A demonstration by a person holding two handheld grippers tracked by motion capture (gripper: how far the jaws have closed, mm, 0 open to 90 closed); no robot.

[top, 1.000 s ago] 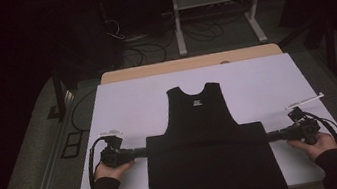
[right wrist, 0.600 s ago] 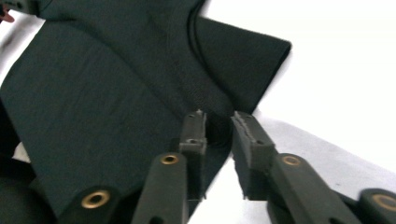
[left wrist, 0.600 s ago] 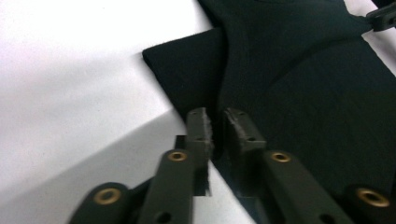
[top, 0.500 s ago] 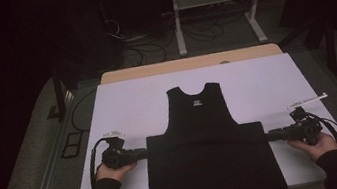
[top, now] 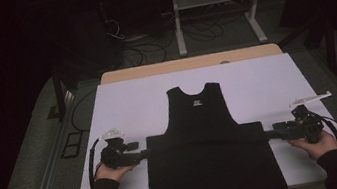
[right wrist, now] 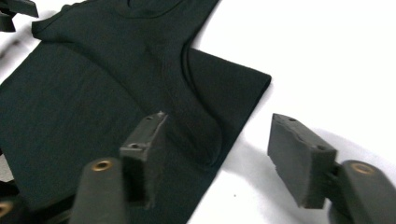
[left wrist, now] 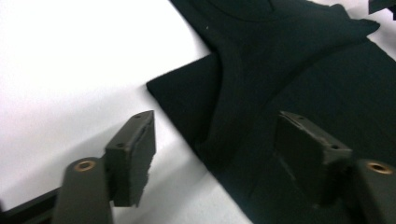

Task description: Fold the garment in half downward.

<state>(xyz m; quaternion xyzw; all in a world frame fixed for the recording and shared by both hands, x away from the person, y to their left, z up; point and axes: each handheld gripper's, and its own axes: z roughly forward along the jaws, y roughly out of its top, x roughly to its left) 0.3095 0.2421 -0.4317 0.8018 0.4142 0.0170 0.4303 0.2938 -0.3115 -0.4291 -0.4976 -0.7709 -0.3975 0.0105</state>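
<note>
Black vest (top: 200, 120) lies mid-table on the white sheet (top: 123, 106), its near half folded up. Left gripper (top: 137, 155) and right gripper (top: 272, 134) have just been opening, jaws spread, apparently releasing the fold's corners. Next: fold sideways.

Black sleeveless top (top: 203, 135): plain dark knit, small pale label inside neckline. Lies flat on white sheet (top: 132, 100), centred between left and right edges, neckline toward far edge. Lower part folded up over body, forming wide dark rectangle; fold's top edge runs straight across, below armholes. Rectangle reaches near edge of sheet. Chest, scooped neck, two shoulder straps showing beyond fold. Fabric smooth, ribbed trim along armholes.
</note>
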